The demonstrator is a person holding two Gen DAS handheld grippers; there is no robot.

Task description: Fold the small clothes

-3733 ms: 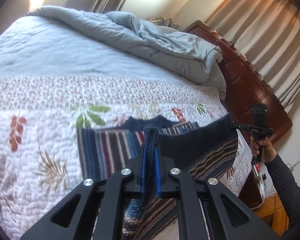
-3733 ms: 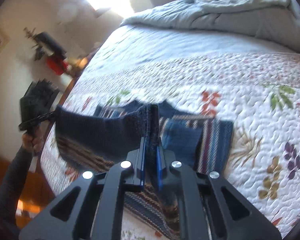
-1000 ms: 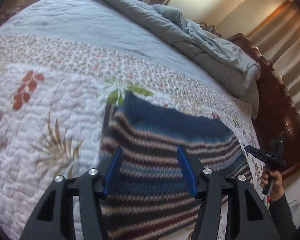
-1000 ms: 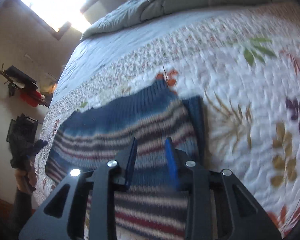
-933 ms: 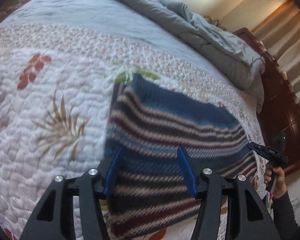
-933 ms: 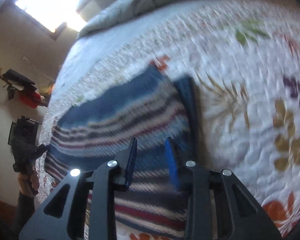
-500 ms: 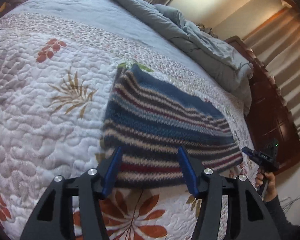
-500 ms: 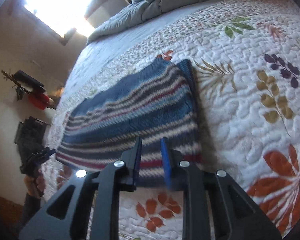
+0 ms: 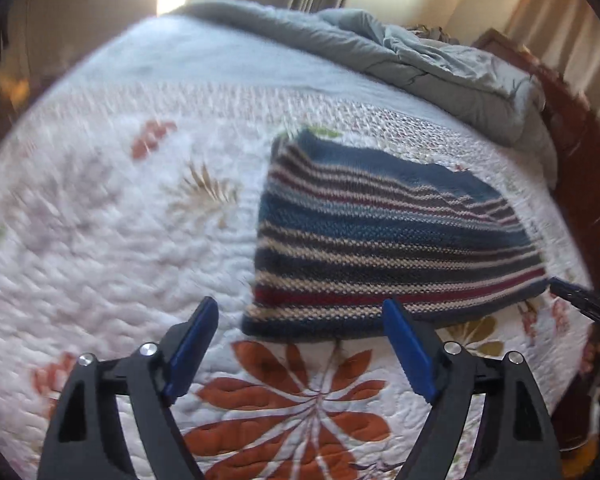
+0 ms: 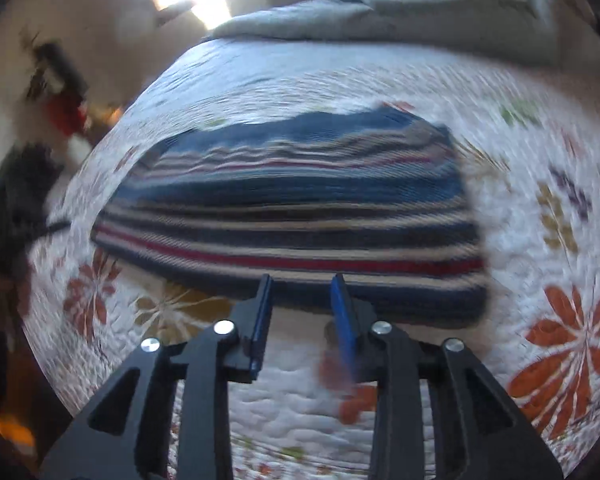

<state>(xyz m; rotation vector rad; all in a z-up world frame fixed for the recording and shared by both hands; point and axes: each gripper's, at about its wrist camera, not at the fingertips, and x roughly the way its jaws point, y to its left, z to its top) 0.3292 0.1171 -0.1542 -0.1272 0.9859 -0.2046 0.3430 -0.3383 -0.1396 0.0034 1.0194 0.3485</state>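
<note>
A striped knit sweater (image 9: 384,236), blue with tan, red and dark bands, lies folded flat into a rectangle on the floral quilt (image 9: 112,216). It also shows in the right wrist view (image 10: 296,208), which is blurred. My left gripper (image 9: 300,316) is open and empty, just short of the sweater's near edge. My right gripper (image 10: 300,292) is open and empty at the sweater's near edge. In the left wrist view the right gripper's tips (image 9: 576,298) show beside the sweater's right corner.
A rumpled grey duvet (image 9: 416,64) lies across the far end of the bed. A dark wooden bed frame (image 9: 568,120) runs along the right side. In the right wrist view a wall with dark and red objects (image 10: 60,92) stands left of the bed.
Both grippers let go of the sweater after laying it folded on the quilt. Since then they have drawn back toward its near edge, and the right gripper has opened wider.
</note>
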